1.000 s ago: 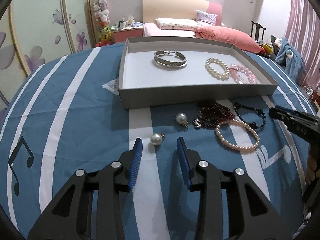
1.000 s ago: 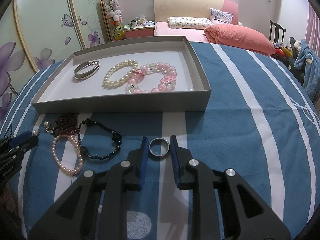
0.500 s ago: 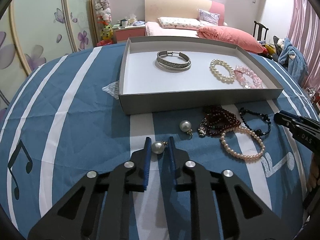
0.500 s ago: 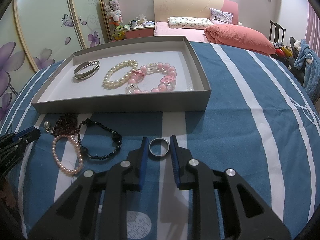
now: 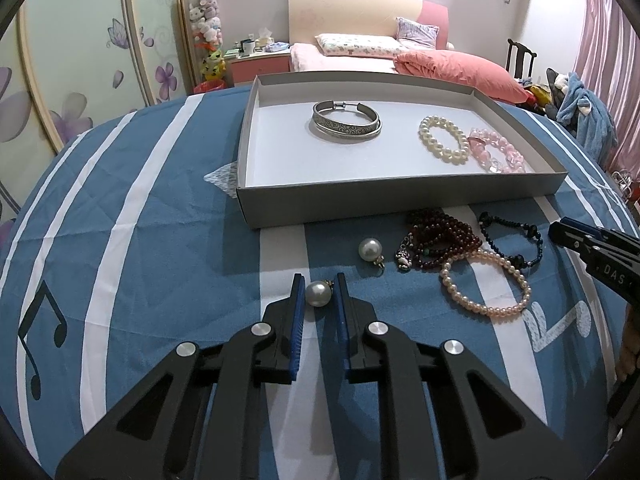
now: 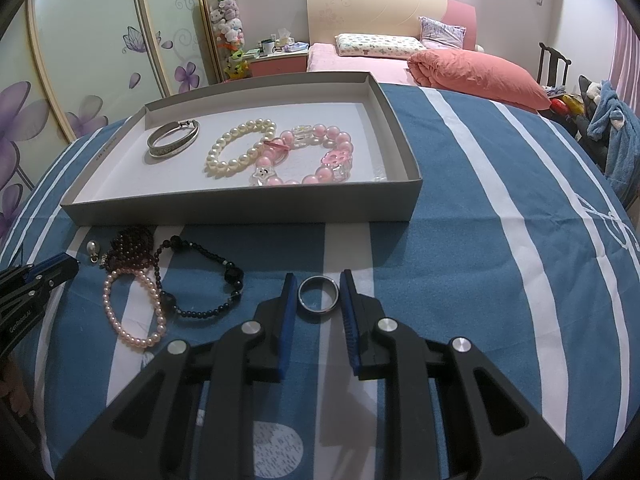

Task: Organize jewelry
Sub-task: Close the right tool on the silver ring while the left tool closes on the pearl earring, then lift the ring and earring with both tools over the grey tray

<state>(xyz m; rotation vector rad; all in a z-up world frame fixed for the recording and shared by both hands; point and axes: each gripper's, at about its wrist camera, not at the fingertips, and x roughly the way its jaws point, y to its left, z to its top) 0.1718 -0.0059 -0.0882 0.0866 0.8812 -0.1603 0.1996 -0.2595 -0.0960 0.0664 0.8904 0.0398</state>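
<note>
My left gripper (image 5: pixel 319 289) is shut on a pearl earring (image 5: pixel 318 293) just above the blue striped cloth. A second pearl earring (image 5: pixel 370 249) lies beyond it. My right gripper (image 6: pixel 319 290) is shut on a silver ring (image 6: pixel 318 294) at cloth level. The grey tray (image 5: pixel 400 204) holds a silver bangle (image 5: pixel 346 122), a white pearl bracelet (image 5: pixel 443 140) and a pink bead bracelet (image 5: pixel 496 154). In front of the tray lie dark red beads (image 5: pixel 440 240), a black bead bracelet (image 5: pixel 512 240) and a pink pearl bracelet (image 5: pixel 486 284).
The tray's near wall (image 6: pixel 240 210) stands between both grippers and the tray floor. The right gripper (image 5: pixel 592 256) shows at the right edge of the left wrist view. A bed (image 6: pixel 400 60) and a wardrobe (image 6: pixel 100 40) stand behind the table.
The left gripper moved forward and closed from wide open onto the near pearl earring. The right gripper stayed shut on the ring, almost unmoved.
</note>
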